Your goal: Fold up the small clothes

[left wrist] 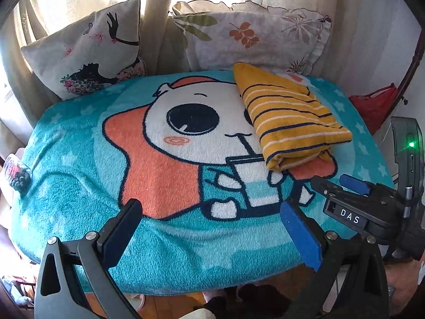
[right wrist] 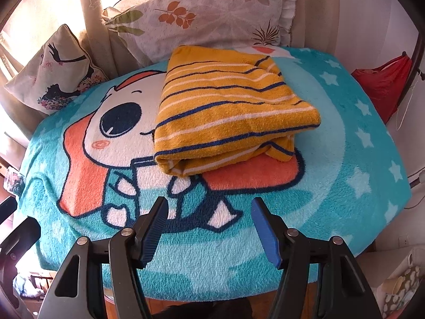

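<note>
A fluffy teal cartoon blanket (right wrist: 345, 159) covers the surface. Nearest, at the bottom of its own view, the right gripper (right wrist: 209, 228) hangs over the blanket with its blue-padded jaws apart and nothing between them. The left gripper (left wrist: 212, 228) likewise stands wide and empty. Farther off, the folded yellow striped garment (right wrist: 228, 111) lies right of centre. Beyond, two pillows (left wrist: 87, 50) lean against curtains (left wrist: 156, 13).

My folded garment (right wrist: 233, 111) lies on the blanket (right wrist: 345, 164), toward its far right. Behind it a pillow (right wrist: 207, 13) leans at the curtain, a cushion (right wrist: 50, 71) to its left. My right claw (right wrist: 209, 228) and left claw (left wrist: 212, 228) hover over the near edge, apart from the garment.
</note>
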A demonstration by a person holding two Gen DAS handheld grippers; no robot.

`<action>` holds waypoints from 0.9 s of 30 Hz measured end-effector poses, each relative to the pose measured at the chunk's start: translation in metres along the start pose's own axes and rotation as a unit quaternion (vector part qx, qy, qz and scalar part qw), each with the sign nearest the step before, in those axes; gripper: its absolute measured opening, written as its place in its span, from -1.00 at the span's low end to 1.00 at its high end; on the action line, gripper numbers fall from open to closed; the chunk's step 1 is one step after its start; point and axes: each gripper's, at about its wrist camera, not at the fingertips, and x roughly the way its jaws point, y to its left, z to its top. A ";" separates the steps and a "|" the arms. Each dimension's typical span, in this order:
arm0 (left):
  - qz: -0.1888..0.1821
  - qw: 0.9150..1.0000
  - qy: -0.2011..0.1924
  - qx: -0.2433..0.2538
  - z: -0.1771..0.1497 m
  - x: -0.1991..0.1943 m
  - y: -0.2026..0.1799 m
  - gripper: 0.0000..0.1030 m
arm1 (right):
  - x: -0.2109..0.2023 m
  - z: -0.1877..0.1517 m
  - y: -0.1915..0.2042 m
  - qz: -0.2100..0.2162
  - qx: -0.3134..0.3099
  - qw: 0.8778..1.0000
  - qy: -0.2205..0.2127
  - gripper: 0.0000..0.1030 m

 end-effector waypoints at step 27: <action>-0.025 0.998 0.061 -0.005 0.001 0.035 0.002 1.00 | 0.021 -0.001 -0.007 -0.019 0.020 0.999 0.036 0.38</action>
